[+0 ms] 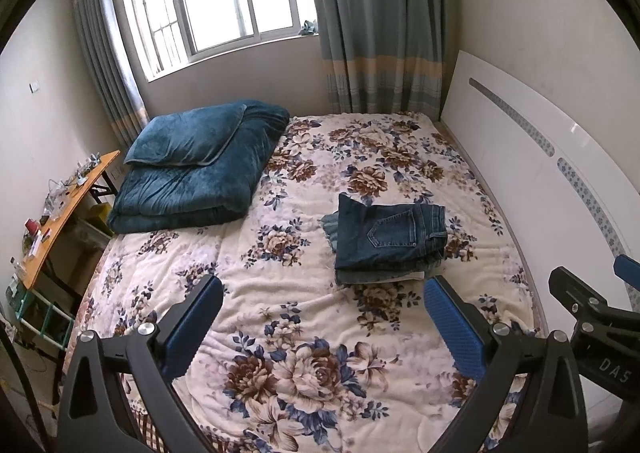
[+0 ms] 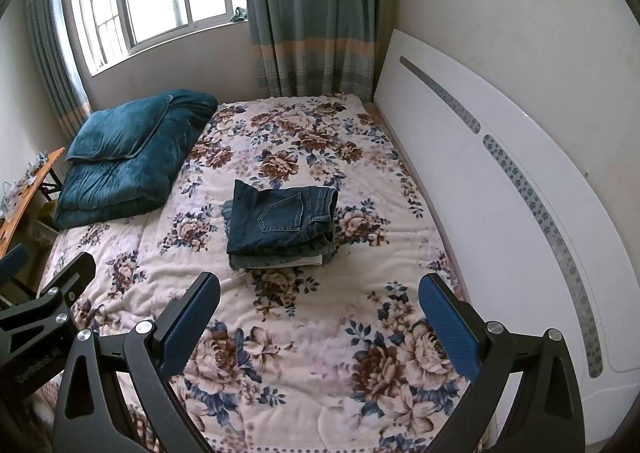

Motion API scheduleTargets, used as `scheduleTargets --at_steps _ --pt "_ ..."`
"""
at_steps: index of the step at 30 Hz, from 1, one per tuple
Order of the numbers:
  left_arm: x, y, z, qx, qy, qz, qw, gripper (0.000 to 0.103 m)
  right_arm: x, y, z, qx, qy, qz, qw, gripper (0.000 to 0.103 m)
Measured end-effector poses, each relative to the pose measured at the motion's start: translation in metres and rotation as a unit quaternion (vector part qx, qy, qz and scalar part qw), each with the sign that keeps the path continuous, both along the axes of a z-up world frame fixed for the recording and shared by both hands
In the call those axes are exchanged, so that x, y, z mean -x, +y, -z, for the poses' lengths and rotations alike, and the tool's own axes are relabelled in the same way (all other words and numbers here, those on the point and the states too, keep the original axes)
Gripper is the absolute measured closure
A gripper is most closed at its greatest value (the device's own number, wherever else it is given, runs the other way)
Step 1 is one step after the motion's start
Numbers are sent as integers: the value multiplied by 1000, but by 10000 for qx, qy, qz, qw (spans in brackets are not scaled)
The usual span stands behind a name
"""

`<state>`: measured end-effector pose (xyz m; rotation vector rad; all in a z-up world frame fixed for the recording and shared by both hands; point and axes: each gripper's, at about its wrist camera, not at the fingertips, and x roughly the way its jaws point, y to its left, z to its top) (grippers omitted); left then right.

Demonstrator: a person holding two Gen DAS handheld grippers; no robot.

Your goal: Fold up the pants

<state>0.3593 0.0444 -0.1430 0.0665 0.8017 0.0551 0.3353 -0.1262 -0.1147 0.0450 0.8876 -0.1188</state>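
Floral fleece bedspread (image 2: 304, 333) stretches wide and bare around the folded denim pants (image 2: 280, 225), a squarish stack near the white headboard (image 2: 500, 189) at right. Left gripper (image 1: 322, 327) and right gripper (image 2: 320, 323) hover near, both spread wide, empty.

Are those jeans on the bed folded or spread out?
Folded: the jeans form a compact stack of layers on the floral bedspread, back pocket on top.
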Motion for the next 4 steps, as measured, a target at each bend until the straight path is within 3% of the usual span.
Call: scheduleTargets --at_steps 4 --pt "0 0 1 11 -5 32 10000 0 0 0 0 2 -10 -1 10000 1"
